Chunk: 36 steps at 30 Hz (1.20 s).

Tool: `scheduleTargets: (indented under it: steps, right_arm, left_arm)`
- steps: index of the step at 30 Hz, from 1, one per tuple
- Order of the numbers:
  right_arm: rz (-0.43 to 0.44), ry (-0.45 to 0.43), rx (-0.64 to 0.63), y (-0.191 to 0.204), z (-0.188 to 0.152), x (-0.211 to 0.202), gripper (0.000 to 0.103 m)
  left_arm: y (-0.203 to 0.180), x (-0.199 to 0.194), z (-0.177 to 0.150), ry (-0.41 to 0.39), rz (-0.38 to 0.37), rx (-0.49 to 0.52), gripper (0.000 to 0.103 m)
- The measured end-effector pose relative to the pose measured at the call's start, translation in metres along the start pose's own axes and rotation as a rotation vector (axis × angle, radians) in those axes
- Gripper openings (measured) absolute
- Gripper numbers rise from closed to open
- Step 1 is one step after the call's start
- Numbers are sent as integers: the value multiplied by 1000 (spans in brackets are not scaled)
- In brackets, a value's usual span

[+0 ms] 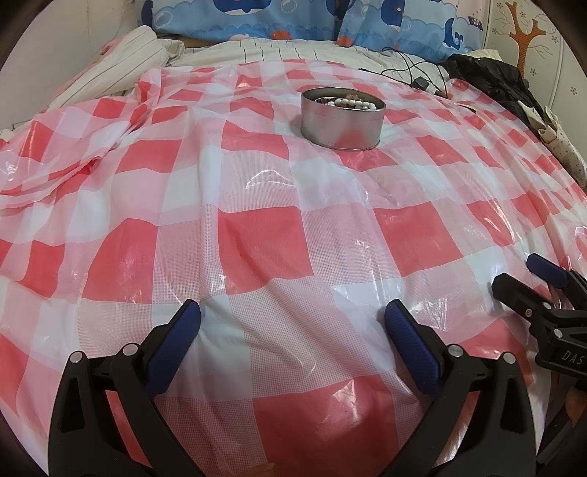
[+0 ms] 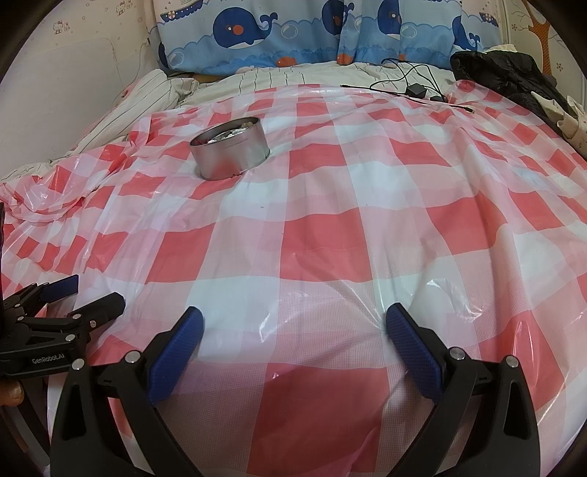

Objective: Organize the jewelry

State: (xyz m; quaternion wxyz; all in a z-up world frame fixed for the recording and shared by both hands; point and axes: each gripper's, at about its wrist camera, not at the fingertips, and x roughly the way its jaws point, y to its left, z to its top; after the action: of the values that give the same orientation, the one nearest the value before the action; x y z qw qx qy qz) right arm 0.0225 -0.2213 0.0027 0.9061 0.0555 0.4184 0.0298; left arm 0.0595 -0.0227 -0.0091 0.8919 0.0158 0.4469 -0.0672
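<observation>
A round silver tin stands on the red-and-white checked plastic sheet, holding white and brown beaded jewelry. It also shows in the right wrist view, far left of centre. My left gripper is open and empty, low over the sheet, well short of the tin. My right gripper is open and empty, also near the front. The right gripper shows at the left wrist view's right edge; the left gripper shows at the right wrist view's left edge.
Blue whale-print pillows lie at the head of the bed. A black charger with cables and a black garment lie at the back right. Striped bedding bunches at the back left. The sheet is wrinkled at the left.
</observation>
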Motion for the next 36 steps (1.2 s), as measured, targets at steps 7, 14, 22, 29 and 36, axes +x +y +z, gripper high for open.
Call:
scheduleTargets:
  steps: [7, 14, 22, 29, 36]
  right_arm:
    - [0, 0, 0, 0, 0, 0, 96]
    - [-1, -1, 0, 0, 0, 0, 96]
    - [-7, 2, -2, 0, 3, -1, 96]
    - [-7, 1, -2, 0, 3, -1, 96]
    - [-8, 0, -3, 0, 3, -1, 96]
  left_arm:
    - [0, 1, -1, 2, -1, -1, 96]
    - [0, 2, 0, 3, -1, -1, 97]
    - [2, 1, -2, -16, -17, -12, 97]
    - [3, 2, -3, -21, -28, -19, 97]
    - [2, 2, -3, -7, -7, -5, 97]
